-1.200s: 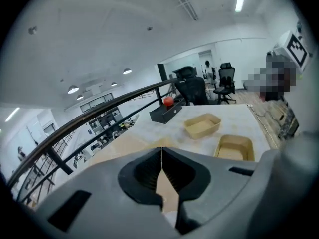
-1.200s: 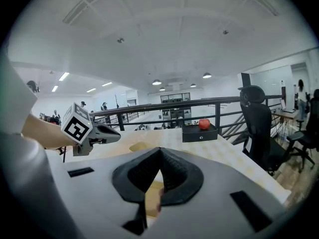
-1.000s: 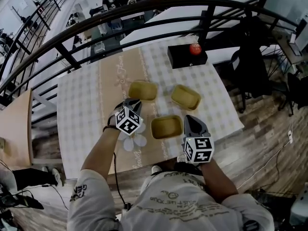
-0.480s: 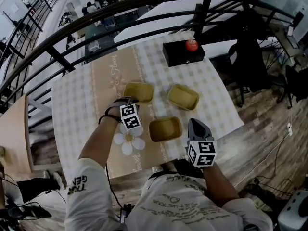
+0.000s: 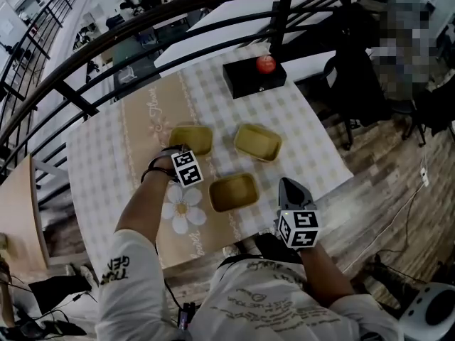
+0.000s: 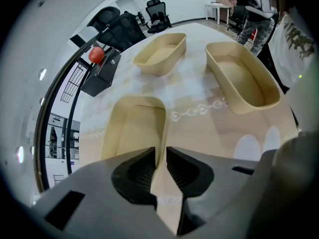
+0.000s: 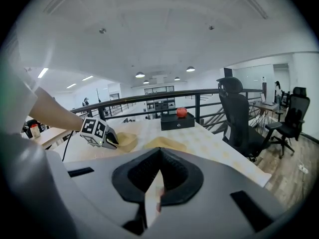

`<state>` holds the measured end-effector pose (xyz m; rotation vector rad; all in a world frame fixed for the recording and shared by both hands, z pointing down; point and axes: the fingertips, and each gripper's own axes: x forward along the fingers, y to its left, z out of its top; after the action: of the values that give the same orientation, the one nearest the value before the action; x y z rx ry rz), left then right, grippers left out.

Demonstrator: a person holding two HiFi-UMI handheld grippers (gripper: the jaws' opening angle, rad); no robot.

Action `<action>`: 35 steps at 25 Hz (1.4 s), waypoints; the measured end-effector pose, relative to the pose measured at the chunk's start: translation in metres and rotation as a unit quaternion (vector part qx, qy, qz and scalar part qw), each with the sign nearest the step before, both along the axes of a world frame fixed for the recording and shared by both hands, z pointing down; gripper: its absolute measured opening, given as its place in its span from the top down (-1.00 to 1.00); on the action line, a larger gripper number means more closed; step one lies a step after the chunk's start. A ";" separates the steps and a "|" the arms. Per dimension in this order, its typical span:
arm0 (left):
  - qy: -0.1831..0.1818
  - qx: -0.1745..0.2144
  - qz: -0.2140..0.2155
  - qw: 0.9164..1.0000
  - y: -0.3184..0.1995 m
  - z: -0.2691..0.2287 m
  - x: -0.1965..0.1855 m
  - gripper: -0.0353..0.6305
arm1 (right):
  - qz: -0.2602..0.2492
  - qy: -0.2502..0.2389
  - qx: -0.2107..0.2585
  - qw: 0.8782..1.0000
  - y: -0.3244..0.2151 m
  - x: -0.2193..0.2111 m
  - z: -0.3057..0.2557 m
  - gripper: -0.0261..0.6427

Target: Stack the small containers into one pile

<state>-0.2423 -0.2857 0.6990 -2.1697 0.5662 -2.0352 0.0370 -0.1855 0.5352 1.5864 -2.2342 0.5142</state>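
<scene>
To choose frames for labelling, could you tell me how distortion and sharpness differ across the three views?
Head view: the railing bows; a mosaic patch top right. Left gripper view: fisheye, black corners, the gripped container crisp, jaws soft. Right gripper view: fisheye, bright ceiling, blurred jaws.

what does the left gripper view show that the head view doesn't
Only the left gripper view: the left gripper seen from behind its jaws, which are closed on the wall of the nearest container. Only the head view: that gripper's marker cube and the arm holding it. Both: all three containers, the black box and the red ball.
</scene>
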 end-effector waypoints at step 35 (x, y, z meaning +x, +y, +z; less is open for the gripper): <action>0.036 0.030 -0.018 0.999 0.122 -0.103 0.134 0.82 | -0.035 -0.031 0.044 0.998 0.003 0.005 -0.029 0.94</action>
<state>-0.1086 -0.1639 0.5959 -2.2222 0.6702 -1.9368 0.0423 -0.1830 0.5062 1.5468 -2.3798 0.4590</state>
